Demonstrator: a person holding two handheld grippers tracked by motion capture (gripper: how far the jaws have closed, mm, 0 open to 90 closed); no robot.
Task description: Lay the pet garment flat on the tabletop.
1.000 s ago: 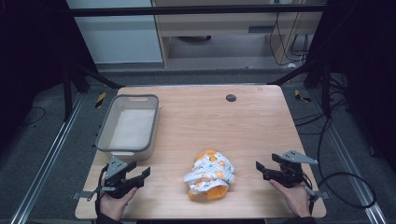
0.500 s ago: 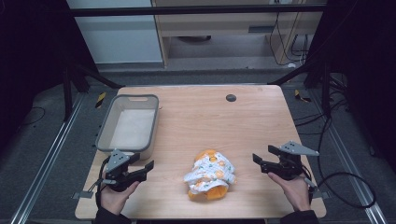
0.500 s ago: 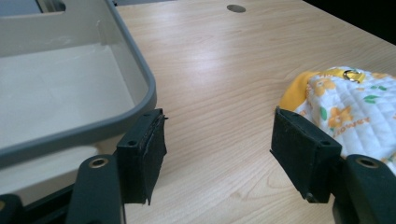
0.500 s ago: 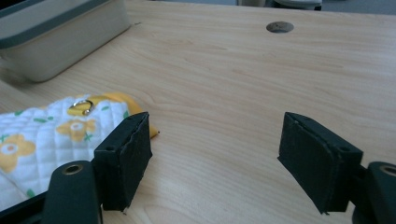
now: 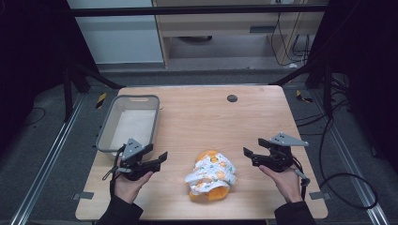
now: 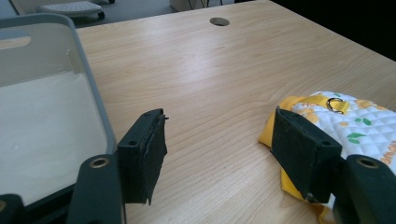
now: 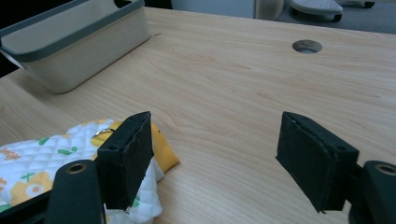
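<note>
A crumpled quilted cloth [image 5: 211, 176], white with orange and green prints and a yellow edge, lies near the table's front middle. It has a small metal ring [image 6: 334, 103] on a yellow loop. My left gripper [image 5: 161, 158] is open to the left of the cloth, apart from it, with nothing between its jaws [image 6: 219, 156]. My right gripper [image 5: 248, 154] is open to the right of the cloth, also holding nothing [image 7: 215, 156]. In the right gripper view the cloth [image 7: 51, 156] lies by the left jaw.
A grey bin [image 5: 108, 125] with a pale inside stands at the table's left, just behind my left gripper [image 6: 95, 105]. A round cable hole [image 5: 232, 98] sits at the back middle of the wooden table [image 5: 206, 122]. Dark floor and rails surround the table.
Both grippers have moved forward and inward toward the cloth from the front corners. The cloth and the bin have stayed in place.
</note>
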